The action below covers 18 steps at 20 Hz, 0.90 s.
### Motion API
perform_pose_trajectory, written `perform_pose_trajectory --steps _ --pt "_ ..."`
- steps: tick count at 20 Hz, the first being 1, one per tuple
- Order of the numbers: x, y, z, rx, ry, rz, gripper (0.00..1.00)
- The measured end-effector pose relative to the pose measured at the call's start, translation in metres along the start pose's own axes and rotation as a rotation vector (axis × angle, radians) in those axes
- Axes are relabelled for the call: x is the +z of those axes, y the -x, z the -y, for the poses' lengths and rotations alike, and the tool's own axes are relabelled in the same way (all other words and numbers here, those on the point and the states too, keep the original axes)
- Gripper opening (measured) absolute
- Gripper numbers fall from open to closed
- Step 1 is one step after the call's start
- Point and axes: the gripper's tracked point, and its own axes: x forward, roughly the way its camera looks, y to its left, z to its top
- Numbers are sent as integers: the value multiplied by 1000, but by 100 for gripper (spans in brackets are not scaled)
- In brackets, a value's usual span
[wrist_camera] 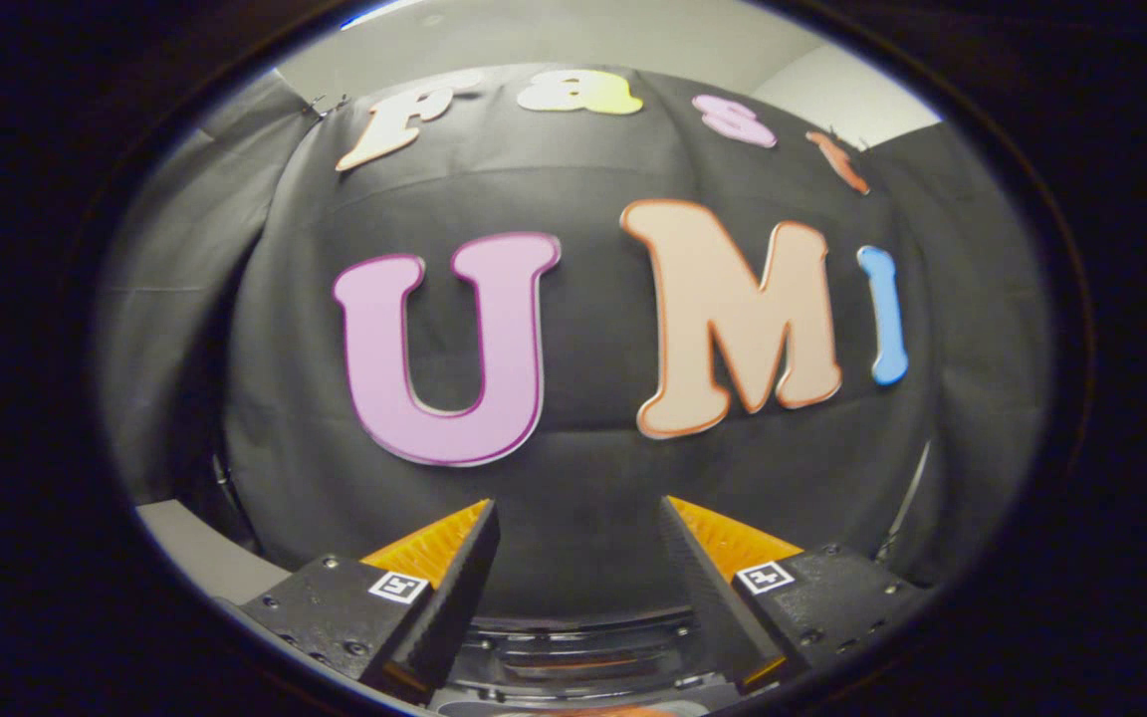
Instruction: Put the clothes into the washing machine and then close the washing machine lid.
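Tongs (578,518) released, fingers spread and empty, held level facing the booth's black cloth wall; the dark round-rimmed washing machine opening (578,652) lies below and between them, presumably awaiting clothes.

You get even, moderate light from above; the pale wall strip (573,35) at the upper middle is brightest. The matte black cloth backdrop (583,478) soaks up light without glare. The centre is sharp; fisheye bending curves the edges, and the glossy dark curved rim (573,662) at bottom centre looks soft, with faint reflections.
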Motion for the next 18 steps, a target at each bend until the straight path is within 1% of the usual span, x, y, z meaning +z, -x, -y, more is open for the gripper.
perform_pose_trajectory --steps 4,5,6,7,8,9,10,11,12,13,14,15,16,17,18 --pt "-40 -19 4 -45 35 -50 97" --pt "-48 -20 5 -53 45 -46 97" --pt "-49 -22 3 -52 36 -10 97" --pt "-53 -27 0 -47 22 -1 97" --pt "-67 -32 -1 -46 15 -28 97" --pt "-94 -38 -2 -47 17 -108 97" --pt "-76 -42 -4 -34 83 -22 97" --pt "-70 -46 0 -30 38 34 97" --pt "-76 -40 -5 -19 22 -2 97" --pt "-68 -37 -6 -17 54 27 97" --pt "-74 -35 -5 -25 35 -24 97" --pt "-75 -29 -7 -31 45 -48 97" --pt "-70 -30 -4 -37 58 -55 97" --pt "-70 -25 -5 -50 43 -78 98" --pt "-69 -21 -5 -55 57 -70 98"
